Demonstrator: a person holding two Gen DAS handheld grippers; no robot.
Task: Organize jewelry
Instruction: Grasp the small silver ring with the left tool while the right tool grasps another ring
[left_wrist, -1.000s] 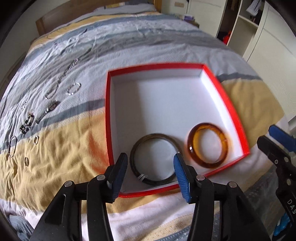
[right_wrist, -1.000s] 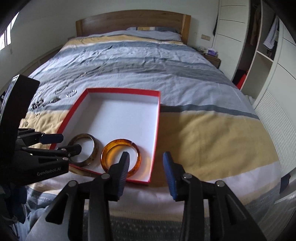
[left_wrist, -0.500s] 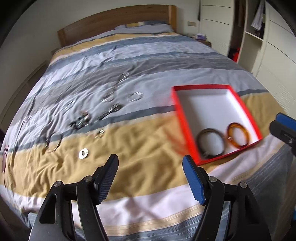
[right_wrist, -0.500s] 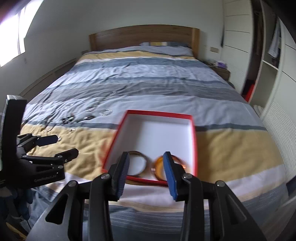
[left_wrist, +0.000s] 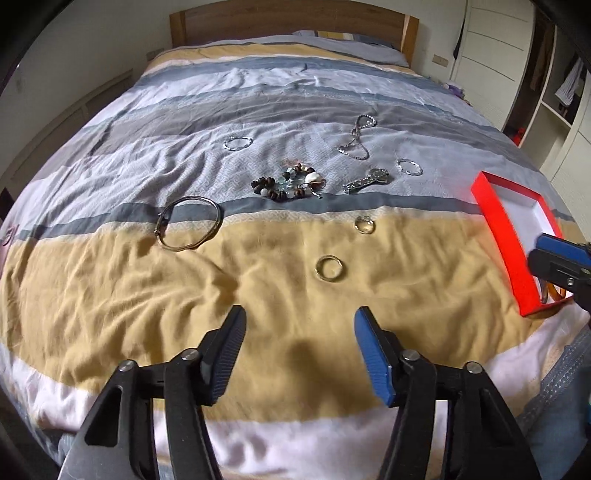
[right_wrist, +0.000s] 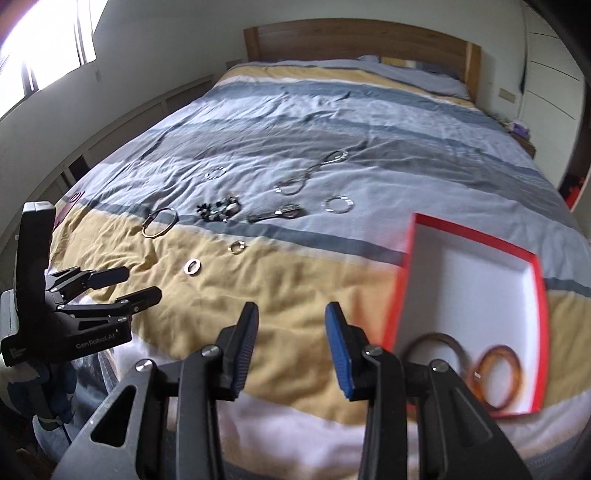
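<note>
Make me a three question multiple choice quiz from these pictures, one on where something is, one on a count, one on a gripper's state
1. Where are the bangles?
A. in the red box
B. on the pillow
C. in a gripper

2. How many bangles are in the box?
A. none
B. two
C. five

3. What does the right gripper hold?
A. a ring
B. a necklace
C. nothing

Answers:
1 A: the dark bangle and the amber bangle lie on the box's white floor.
2 B: only those two show there.
3 C: bare bedspread shows between its pads.
</note>
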